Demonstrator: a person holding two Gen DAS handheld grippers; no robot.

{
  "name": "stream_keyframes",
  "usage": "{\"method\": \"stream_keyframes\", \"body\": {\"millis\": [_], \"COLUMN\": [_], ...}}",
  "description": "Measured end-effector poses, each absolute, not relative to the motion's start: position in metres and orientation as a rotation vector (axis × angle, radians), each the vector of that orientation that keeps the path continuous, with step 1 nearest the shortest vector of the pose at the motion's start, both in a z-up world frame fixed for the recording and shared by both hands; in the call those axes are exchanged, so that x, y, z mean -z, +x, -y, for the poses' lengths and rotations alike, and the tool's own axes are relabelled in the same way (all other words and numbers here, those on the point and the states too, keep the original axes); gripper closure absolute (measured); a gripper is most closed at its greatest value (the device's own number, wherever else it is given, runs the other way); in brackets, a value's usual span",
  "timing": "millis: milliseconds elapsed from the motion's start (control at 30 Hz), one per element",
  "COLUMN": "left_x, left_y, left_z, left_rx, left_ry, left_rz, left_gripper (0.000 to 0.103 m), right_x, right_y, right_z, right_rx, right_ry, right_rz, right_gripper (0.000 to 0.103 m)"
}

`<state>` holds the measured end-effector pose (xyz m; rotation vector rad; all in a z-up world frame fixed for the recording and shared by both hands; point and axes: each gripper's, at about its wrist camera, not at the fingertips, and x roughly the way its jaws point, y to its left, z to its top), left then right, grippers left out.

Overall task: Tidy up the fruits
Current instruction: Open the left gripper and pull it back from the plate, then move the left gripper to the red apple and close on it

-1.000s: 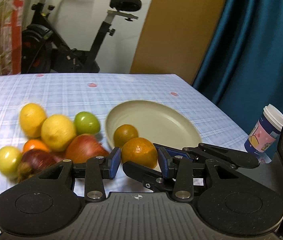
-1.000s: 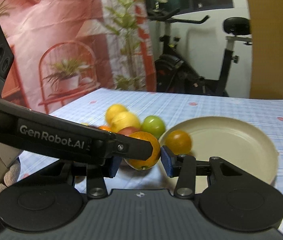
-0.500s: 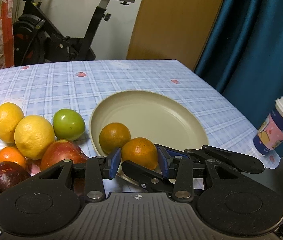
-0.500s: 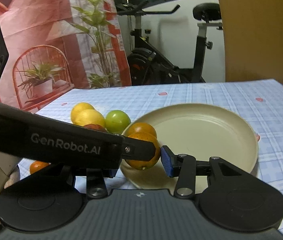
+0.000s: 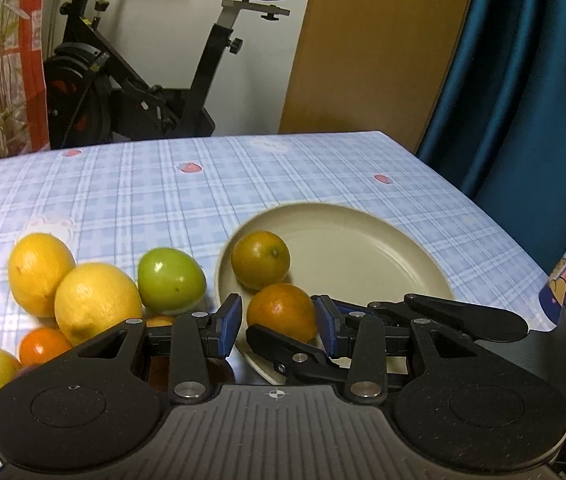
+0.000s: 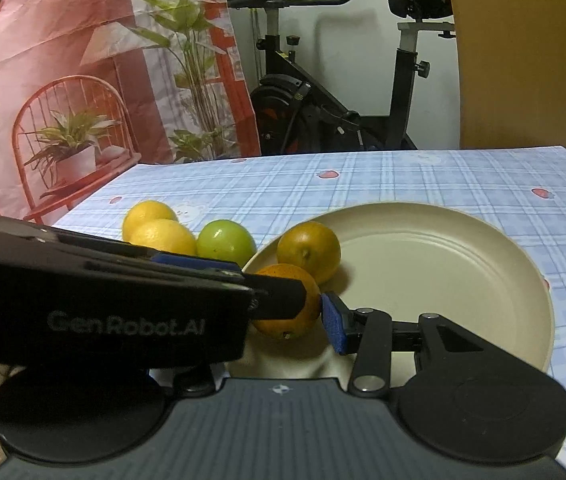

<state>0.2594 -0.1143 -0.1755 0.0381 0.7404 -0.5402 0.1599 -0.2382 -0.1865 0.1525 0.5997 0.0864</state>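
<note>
Both tongs on one orange, at the plate's near rim.
I have my left tongs (image 5: 279, 322) and right tongs (image 6: 287, 320) drawn narrow, crossed on the same small round orange (image 5: 283, 312) over the beige round plate (image 5: 363, 248). A second greenish orange (image 5: 260, 259) lies inside the plate. Two yellow lemons (image 5: 97, 304) and a green fruit (image 5: 171, 280) sit beside it on the blue checked tablecloth (image 5: 163, 184).

Two oranges (image 5: 260, 259) on beige plate (image 5: 363, 248); others beside.

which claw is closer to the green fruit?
Left. The left claw sits just beside the green fruit, near the fruit pile. The right claw is farther off, over the plate, around an orange.
</note>
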Motion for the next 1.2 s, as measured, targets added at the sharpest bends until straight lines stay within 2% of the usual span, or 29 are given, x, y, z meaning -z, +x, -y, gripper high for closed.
{"method": "stream_keyframes", "body": {"millis": [333,633,867,1100,1200], "left_x": [0.161,0.135,0.13,0.127,0.128], "left_y": [0.249,0.22,0.209,0.212,0.217], "left_z": [0.099,0.037,-0.009,-0.02,-0.012], "left_rx": [0.531,0.431,0.33,0.303,0.326], "left_ry": [0.008,-0.091,-0.159,-0.197,-0.188], "left_rz": [-0.706,-0.673,-0.667,-0.665,-0.67], "left_gripper": [0.06,0.059,0.059,0.059,0.059], "right_x": [0.176,0.163,0.168,0.173,0.174], "right_y": [0.137,0.111,0.112,0.115,0.118], "right_z": [0.234,0.218,0.2,0.19,0.191], "right_rx": [-0.078,-0.172,-0.235,-0.248,-0.253], "right_ry": [0.12,0.081,0.03,-0.011,-0.01], "right_rz": [-0.5,-0.423,-0.444,-0.462,-0.464], "right_gripper": [0.047,0.047,0.047,0.047,0.039]}}
